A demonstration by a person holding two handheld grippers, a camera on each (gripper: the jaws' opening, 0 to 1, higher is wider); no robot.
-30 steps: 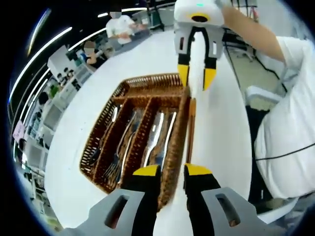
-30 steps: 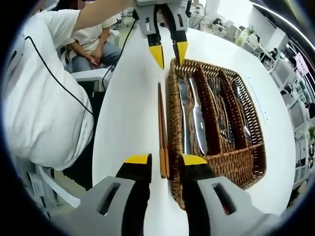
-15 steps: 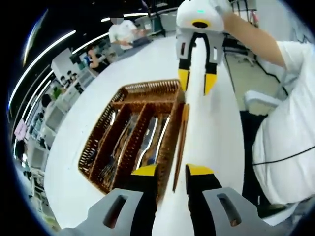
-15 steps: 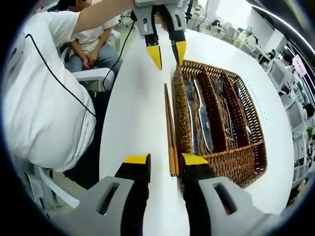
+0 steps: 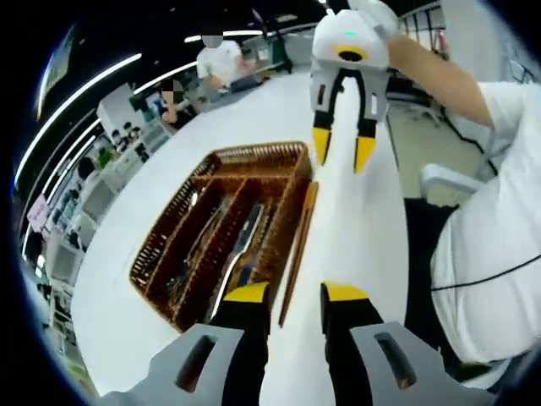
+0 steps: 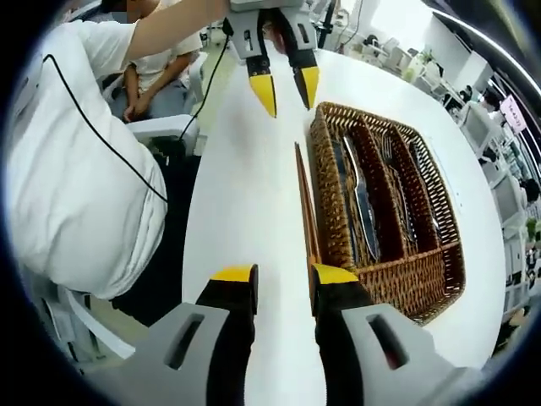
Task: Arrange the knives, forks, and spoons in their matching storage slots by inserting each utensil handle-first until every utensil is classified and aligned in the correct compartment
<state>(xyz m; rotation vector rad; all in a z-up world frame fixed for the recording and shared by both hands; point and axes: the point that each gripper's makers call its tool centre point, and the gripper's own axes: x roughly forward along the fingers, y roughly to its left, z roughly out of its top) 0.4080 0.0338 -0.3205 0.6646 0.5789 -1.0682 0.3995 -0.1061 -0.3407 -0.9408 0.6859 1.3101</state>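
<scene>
While both grippers hover with jaws parted and empty, the wicker tray [image 5: 221, 222] (cutlery [image 6: 362, 201] lying in its slots) sits mid-table [image 5: 355, 237]; chopsticks [image 5: 296, 245] lie along its edge, ahead of the left gripper [image 5: 287, 293] and right gripper [image 6: 282, 273].

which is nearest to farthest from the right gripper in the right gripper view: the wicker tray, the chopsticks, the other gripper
1. chopsticks: on the white table just ahead of the right gripper, along the tray's left side.
2. wicker tray: to the right, its near end slightly beyond the chopsticks' near end.
3. left gripper: at the top, past the tray's far end.
</scene>
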